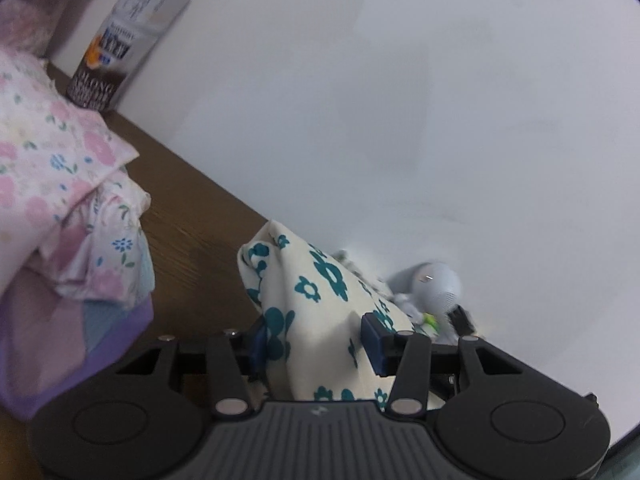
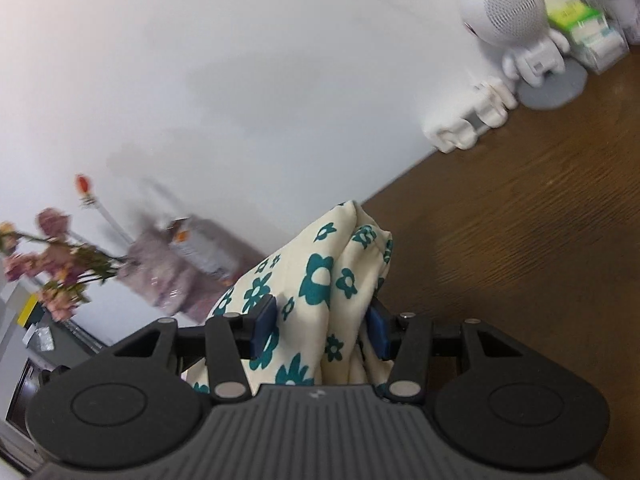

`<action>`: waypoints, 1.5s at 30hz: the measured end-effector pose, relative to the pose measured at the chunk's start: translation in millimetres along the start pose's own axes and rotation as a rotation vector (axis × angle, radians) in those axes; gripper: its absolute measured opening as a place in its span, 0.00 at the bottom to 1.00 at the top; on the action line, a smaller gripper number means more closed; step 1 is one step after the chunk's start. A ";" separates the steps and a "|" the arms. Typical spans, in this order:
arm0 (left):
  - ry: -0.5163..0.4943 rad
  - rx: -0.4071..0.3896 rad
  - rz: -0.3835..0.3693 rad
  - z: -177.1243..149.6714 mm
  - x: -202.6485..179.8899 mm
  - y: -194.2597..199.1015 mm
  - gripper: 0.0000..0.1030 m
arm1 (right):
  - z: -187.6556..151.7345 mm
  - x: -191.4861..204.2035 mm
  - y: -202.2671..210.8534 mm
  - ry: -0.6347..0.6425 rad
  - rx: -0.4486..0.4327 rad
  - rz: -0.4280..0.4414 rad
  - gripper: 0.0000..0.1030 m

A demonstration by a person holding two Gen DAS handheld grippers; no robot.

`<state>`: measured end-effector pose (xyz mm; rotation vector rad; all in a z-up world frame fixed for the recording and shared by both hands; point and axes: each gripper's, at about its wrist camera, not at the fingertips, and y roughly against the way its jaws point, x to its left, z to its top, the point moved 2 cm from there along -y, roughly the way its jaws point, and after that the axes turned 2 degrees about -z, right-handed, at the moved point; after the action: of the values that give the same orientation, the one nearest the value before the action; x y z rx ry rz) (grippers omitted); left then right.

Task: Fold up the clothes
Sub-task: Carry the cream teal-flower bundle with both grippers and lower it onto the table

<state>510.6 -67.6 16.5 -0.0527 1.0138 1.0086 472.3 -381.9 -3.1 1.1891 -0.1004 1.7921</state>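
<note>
Item: cream garment with teal flower print (image 1: 320, 300). Bunched fabric, gathered between the blue pads of both grippers and lifted off the brown wooden table (image 1: 192, 224). Each wrist view shows a fold of it standing up between the fingers. Held at two points, probably so the cloth can hang and be spread before a fold is made.

Left gripper (image 1: 316, 344): clamped on a thick wad of the cloth, both pads pressing into it.

Right gripper (image 2: 322, 328): likewise gripping a gathered fold, pads against the fabric on both sides.

Stack of folded clothes (image 1: 60, 200): pink floral piece on top, lilac and pale blue beneath, at the left on the table; likely the finished pile, kept apart from the working area.

Carton (image 1: 140, 28): upright against the white wall (image 1: 400, 120), back edge of the table.

White round-headed robot figurine (image 2: 508, 20): on a grey base by the wall, with a green-and-white box (image 2: 584, 28) just beside it.

Artificial pink flowers (image 2: 52, 264): far left in the right wrist view, well apart from the garment.
</note>
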 end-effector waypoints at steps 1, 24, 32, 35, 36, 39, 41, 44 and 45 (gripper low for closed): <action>0.005 -0.002 0.007 0.1 4.0 -6.7 0.44 | 1.3 -5.3 -6.8 -0.007 0.001 -0.005 0.48; -0.173 -0.088 0.088 -29.2 -0.3 -20.2 0.79 | 13.1 -18.0 -16.2 0.053 -0.090 -0.018 0.93; -0.373 -0.193 0.267 -40.1 -17.4 22.3 0.81 | -10.1 28.0 -0.6 0.325 -0.138 -0.157 1.00; -0.334 -0.195 0.288 -38.1 -8.7 29.6 0.72 | -20.0 34.5 -0.5 0.388 -0.157 -0.260 0.99; -0.320 -0.185 0.287 -37.4 -5.4 31.5 0.69 | -21.8 36.1 0.1 0.401 -0.167 -0.288 0.99; -0.304 -0.140 0.283 -37.4 1.3 33.5 0.66 | -24.1 34.9 1.7 0.408 -0.185 -0.340 0.99; -0.309 -0.108 0.285 -38.5 3.1 31.9 0.66 | -24.9 33.1 -0.5 0.416 -0.175 -0.380 0.98; -0.313 -0.077 0.297 -38.7 4.1 26.6 0.66 | -27.1 29.6 -5.3 0.437 -0.150 -0.414 0.98; -0.312 -0.074 0.297 -38.4 4.2 25.7 0.66 | -27.5 29.6 -5.7 0.443 -0.148 -0.419 0.98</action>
<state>466.5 -67.9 1.8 0.1948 0.7099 1.2800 455.6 -345.0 2.5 0.6299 0.2531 1.5978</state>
